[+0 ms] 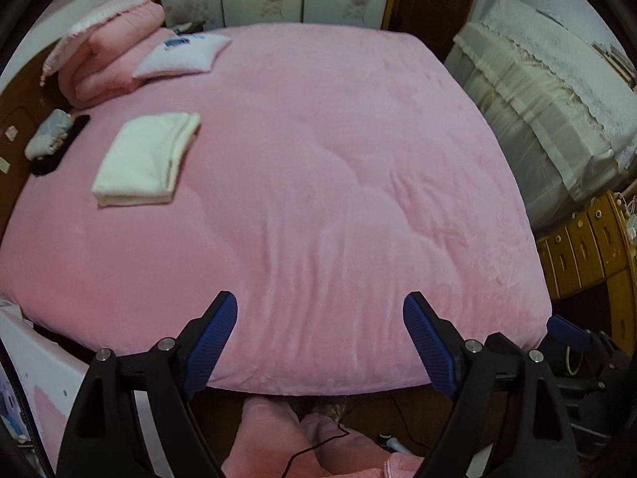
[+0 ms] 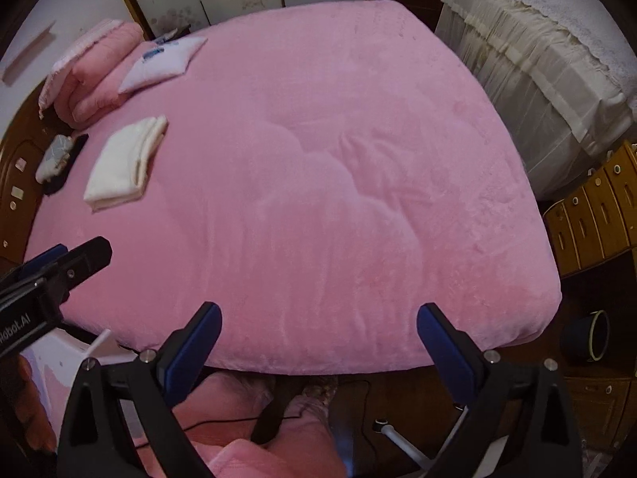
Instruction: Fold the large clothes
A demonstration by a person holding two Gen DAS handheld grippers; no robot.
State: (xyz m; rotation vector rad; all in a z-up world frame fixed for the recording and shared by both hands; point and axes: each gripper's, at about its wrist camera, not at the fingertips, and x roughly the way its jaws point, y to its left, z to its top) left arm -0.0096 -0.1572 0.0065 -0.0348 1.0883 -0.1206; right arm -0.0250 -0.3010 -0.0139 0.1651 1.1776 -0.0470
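A folded white garment lies on the pink bed at the left; it also shows in the right wrist view. My left gripper is open and empty above the bed's near edge. My right gripper is open and empty above the same edge. The left gripper also shows in the right wrist view at the left. The blue pad of the right gripper shows at the right of the left wrist view.
Folded pink quilts and a white pillow lie at the bed's far left. A small cloth bundle sits by the headboard. A covered cabinet and a wooden drawer unit stand right. Pink cloth and cables lie below.
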